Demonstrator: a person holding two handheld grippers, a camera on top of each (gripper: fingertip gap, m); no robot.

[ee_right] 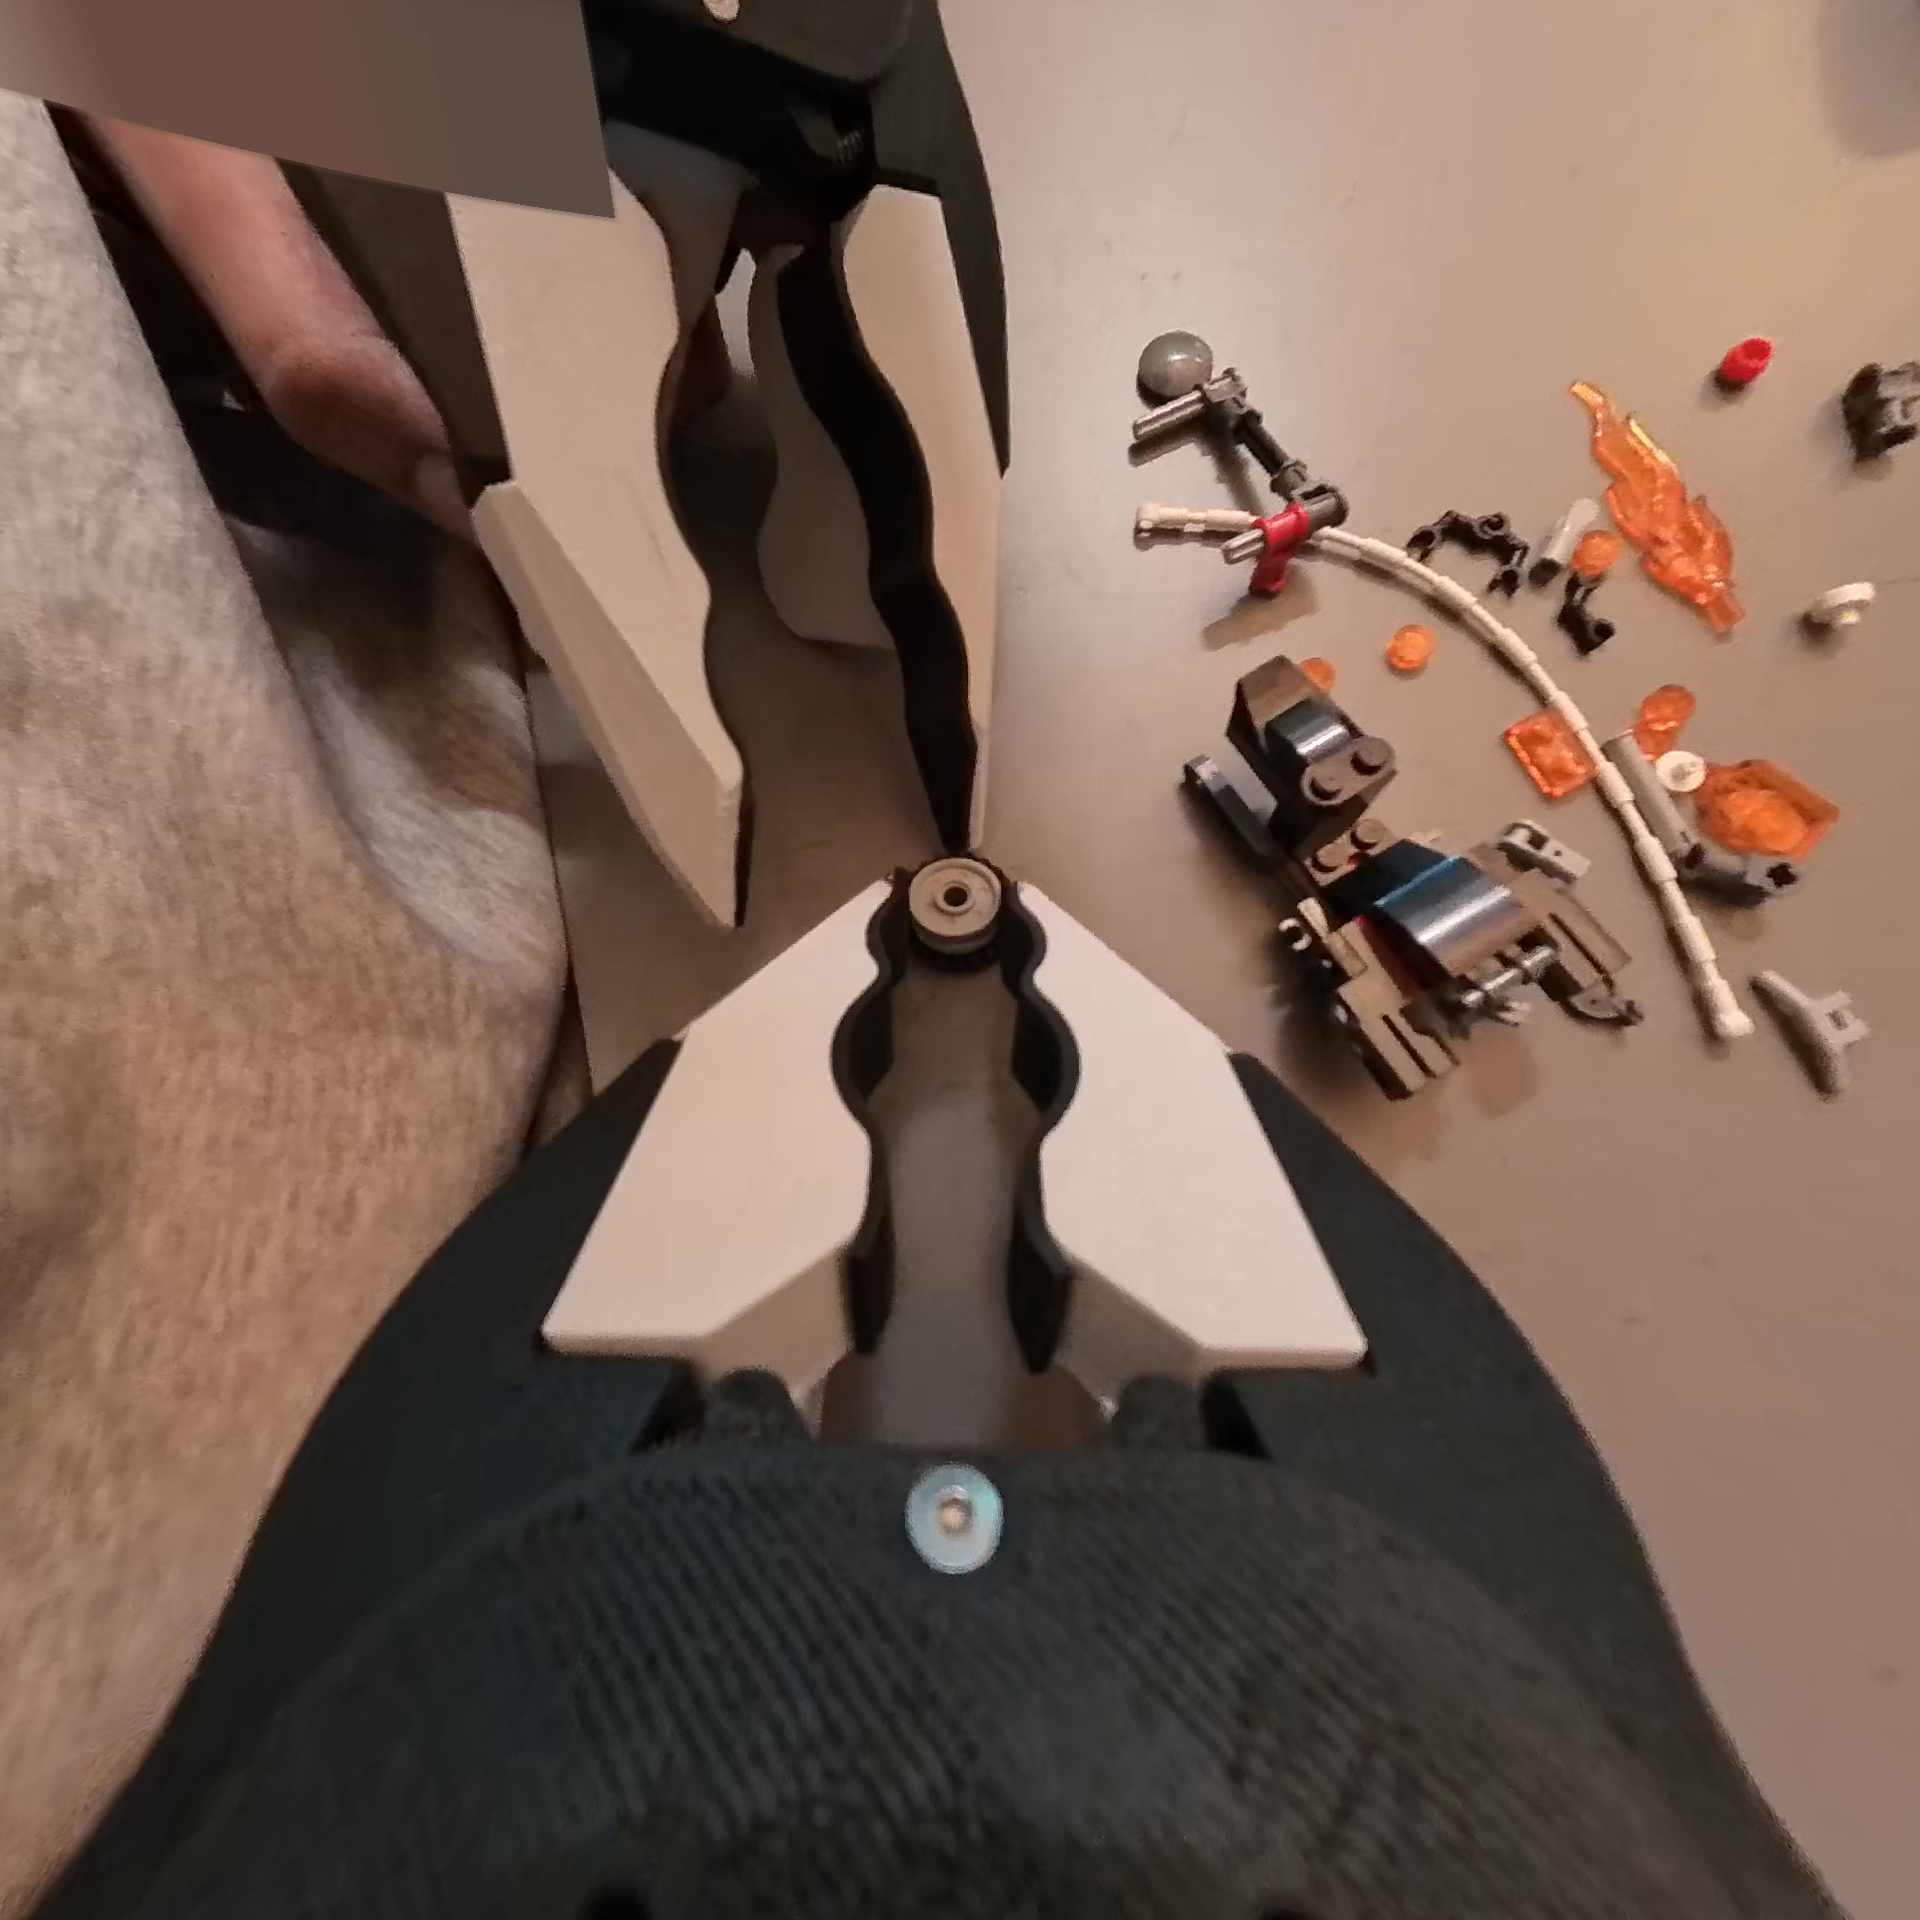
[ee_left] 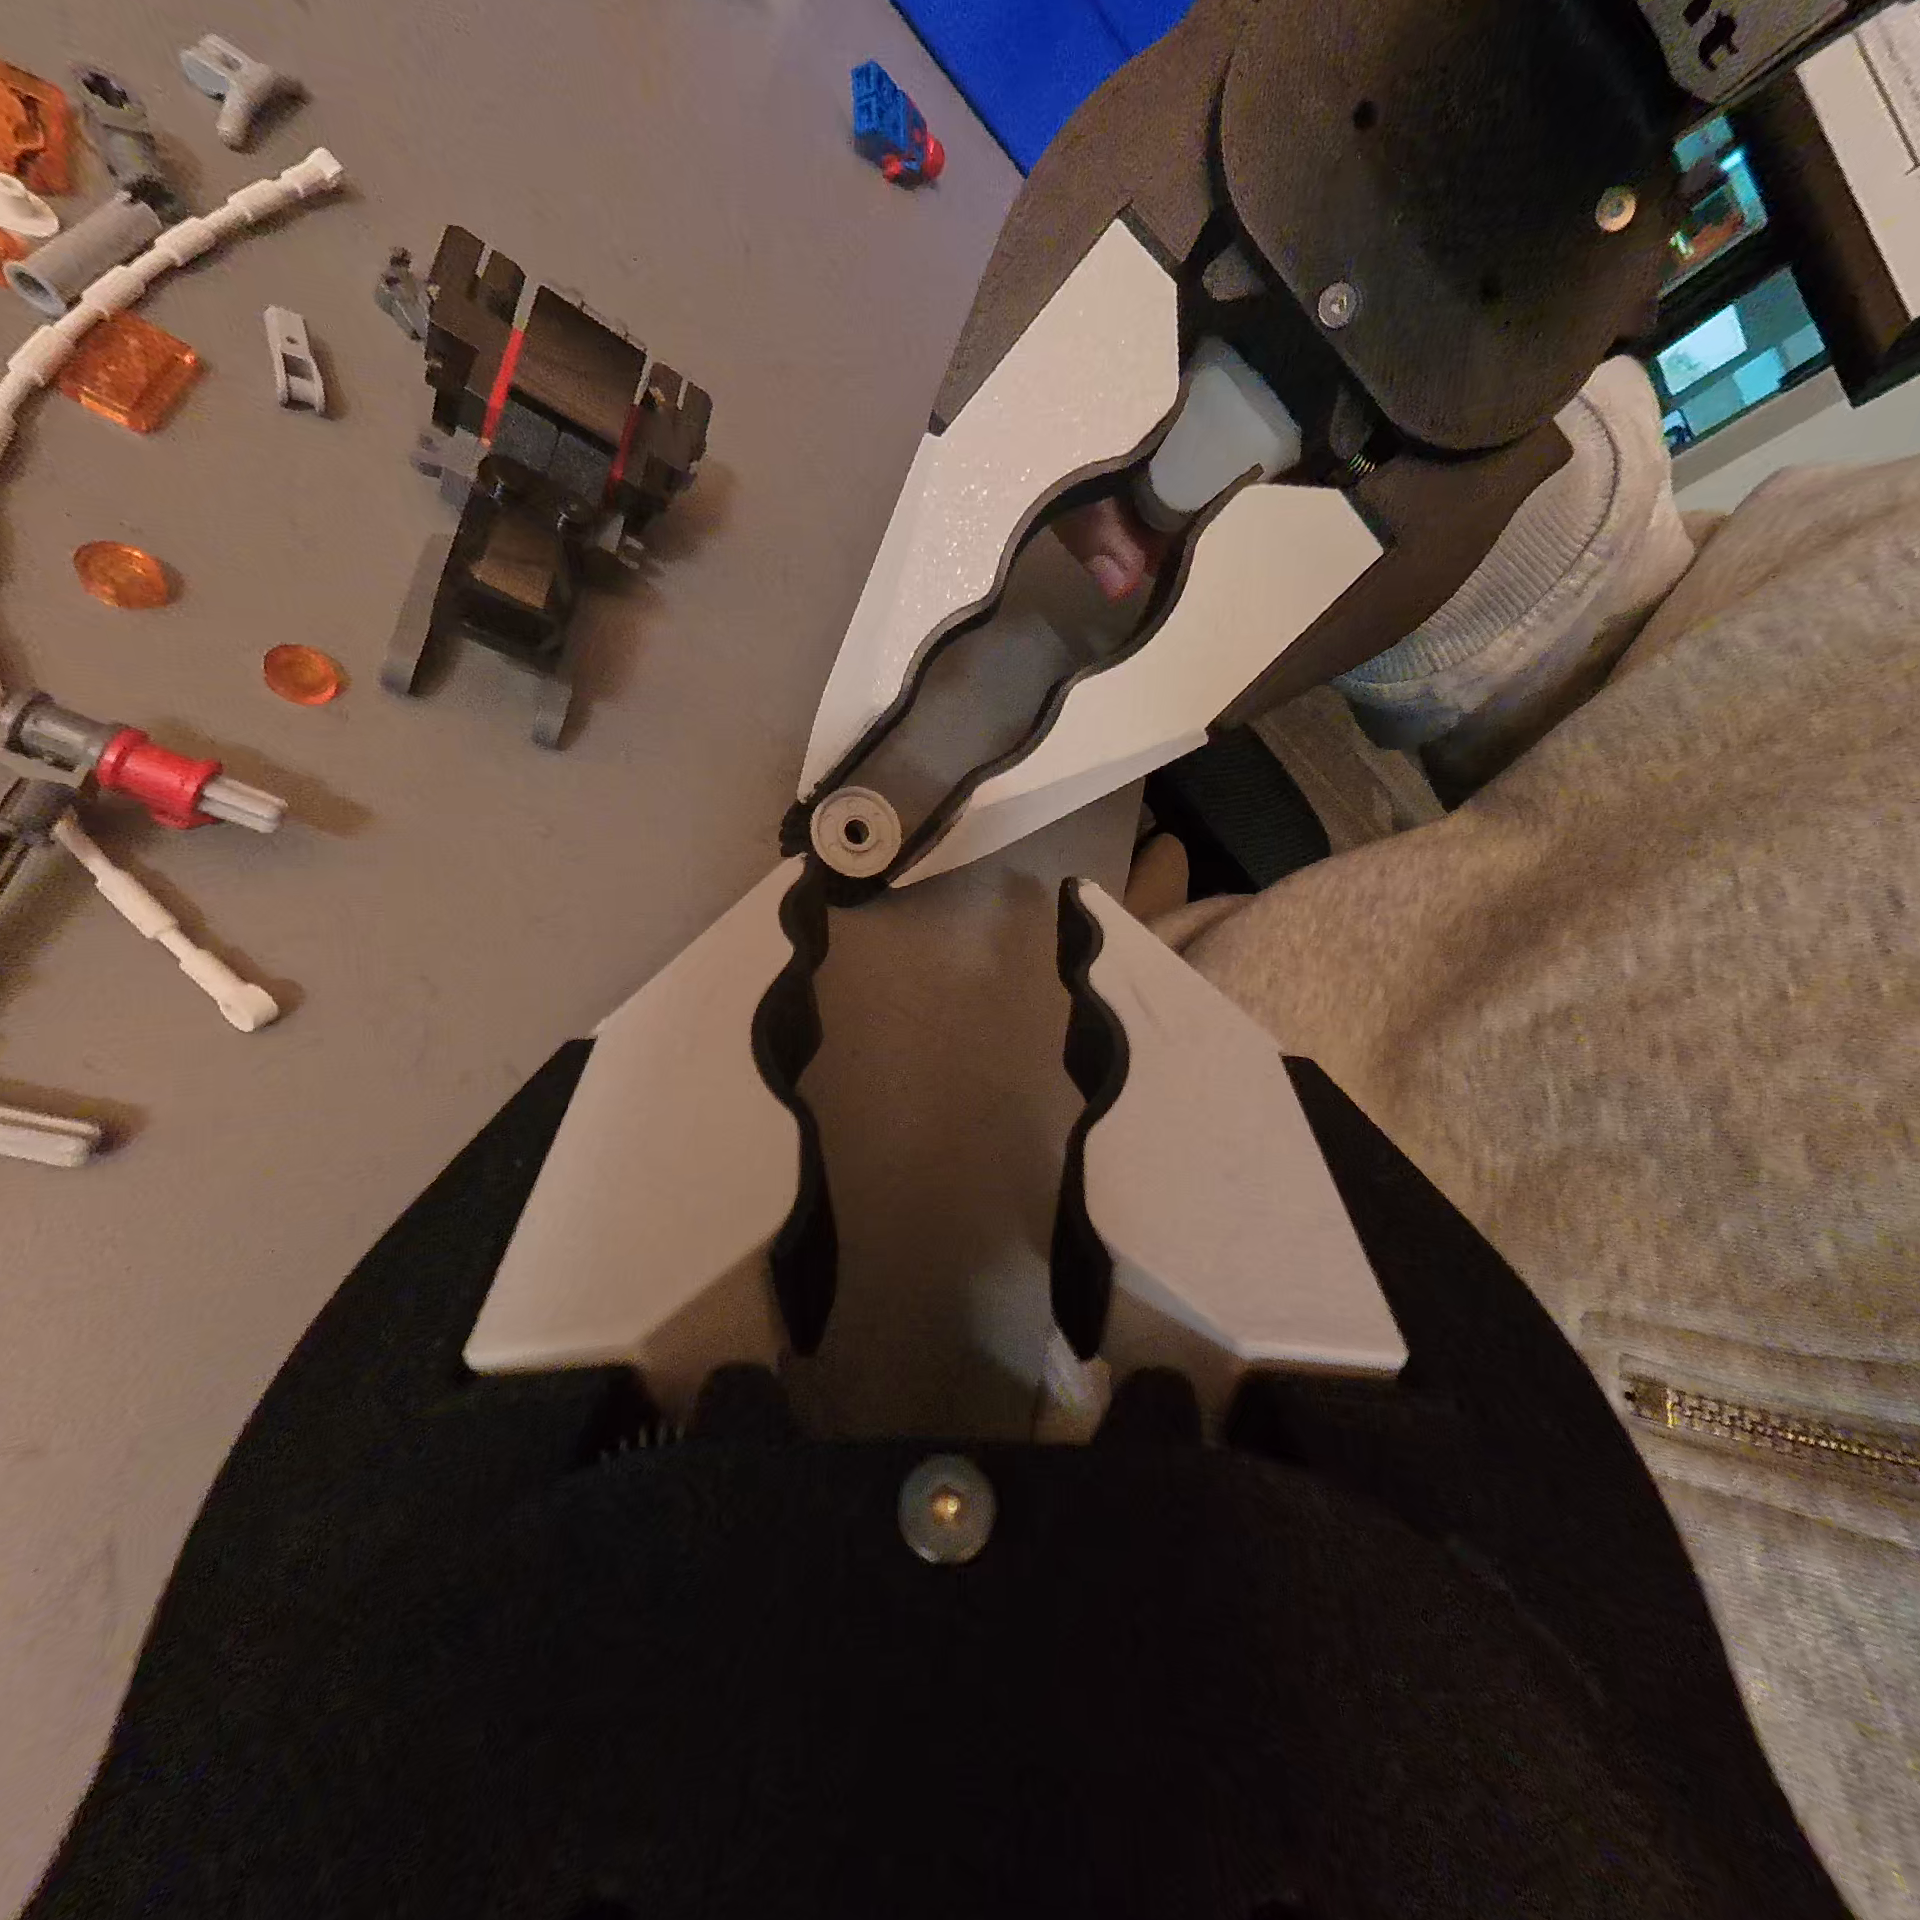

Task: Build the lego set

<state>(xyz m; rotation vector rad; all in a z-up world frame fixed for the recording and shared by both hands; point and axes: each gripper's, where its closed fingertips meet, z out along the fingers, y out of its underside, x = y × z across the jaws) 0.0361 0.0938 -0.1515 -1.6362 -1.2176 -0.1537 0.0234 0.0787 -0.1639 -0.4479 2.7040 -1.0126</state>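
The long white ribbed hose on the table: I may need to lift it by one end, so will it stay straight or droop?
The white hose lies in a curve, so it is probably bendy and would droop. It looks thin and likely light. Its ribs may help the gripper hold it.

Two grippers meet at a small grey wheel above the table

The left gripper stands with its white fingers spread, one tip touching the small grey round wheel piece; the right gripper, reaching in from the far right, pinches that wheel between its tips. To the left, on the grey-brown table, sits the dark part-built model, with two orange round studs near it, an orange flat tile, a curved white segmented bar, a red-and-grey axle piece and, farther off, a blue piece. A grey sweatshirt sleeve fills the right side.
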